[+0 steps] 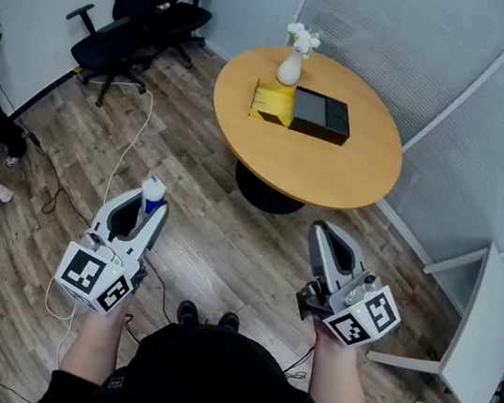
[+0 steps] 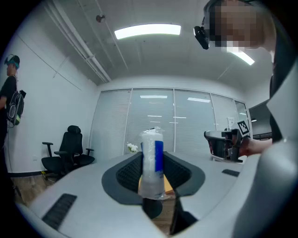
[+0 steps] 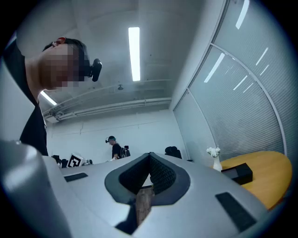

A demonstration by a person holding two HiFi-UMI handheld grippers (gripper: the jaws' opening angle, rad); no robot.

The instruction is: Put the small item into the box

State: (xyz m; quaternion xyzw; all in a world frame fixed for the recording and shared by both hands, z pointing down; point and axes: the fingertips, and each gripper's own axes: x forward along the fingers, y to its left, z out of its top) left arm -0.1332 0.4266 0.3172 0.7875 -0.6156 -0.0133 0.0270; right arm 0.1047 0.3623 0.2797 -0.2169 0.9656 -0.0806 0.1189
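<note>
Wood floor (image 1: 228, 230) spreads below you, with the round tabletop (image 1: 332, 175) ahead. Your left hand-held gripper (image 1: 141, 213) is clamped on the small item (image 2: 152, 162), a white and blue pack, maybe tissues, standing upright. The black box (image 1: 321, 115) sits on the tabletop near a white vase (image 1: 290, 67), well away from the item. Your right hand-held gripper (image 1: 326, 241) is closed and empty.

light: bright, even, ceiling strips (image 2: 147, 30) | shadows: soft | gripper views: fisheye, dark corners, near blur
</note>
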